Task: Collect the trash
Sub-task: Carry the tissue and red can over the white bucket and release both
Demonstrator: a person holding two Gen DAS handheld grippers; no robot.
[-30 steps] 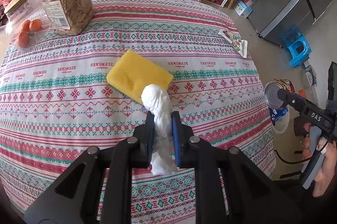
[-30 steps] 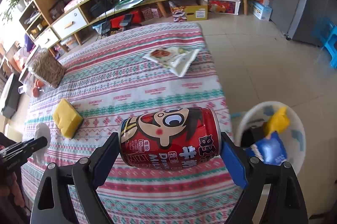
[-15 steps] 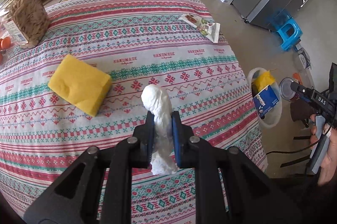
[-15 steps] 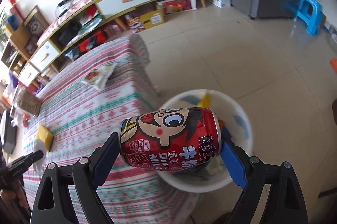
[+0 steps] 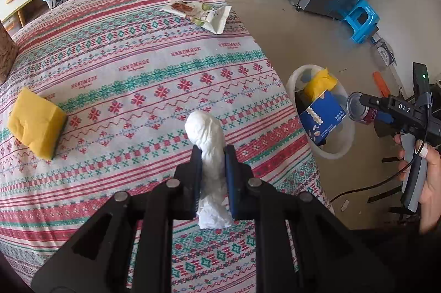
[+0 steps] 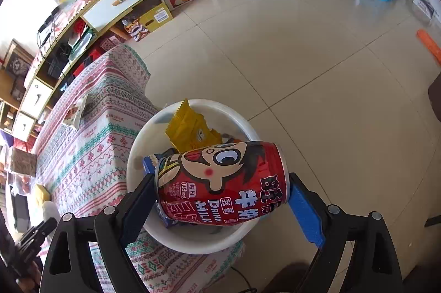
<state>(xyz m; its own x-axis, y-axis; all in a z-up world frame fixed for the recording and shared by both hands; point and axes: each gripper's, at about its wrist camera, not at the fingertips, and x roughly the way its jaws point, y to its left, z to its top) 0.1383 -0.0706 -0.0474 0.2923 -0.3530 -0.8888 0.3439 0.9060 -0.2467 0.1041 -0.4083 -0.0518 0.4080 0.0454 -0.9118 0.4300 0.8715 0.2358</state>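
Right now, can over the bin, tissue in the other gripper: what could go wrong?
1. The red milk can, held sideways by the right gripper, may land on the blue box and yellow wrapper already in the white bin and roll off.
2. The tissue wad in the left gripper is pinched low and might slip.

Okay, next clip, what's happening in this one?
A person is clearing trash off a table with a handheld gripper in each hand. The right gripper holds a red milk drink can sideways over the white bin on the floor beside the table; it already holds a yellow wrapper and a blue carton. The left gripper is shut on a crumpled white tissue above the patterned tablecloth. A snack wrapper and a yellow sponge lie on the table.
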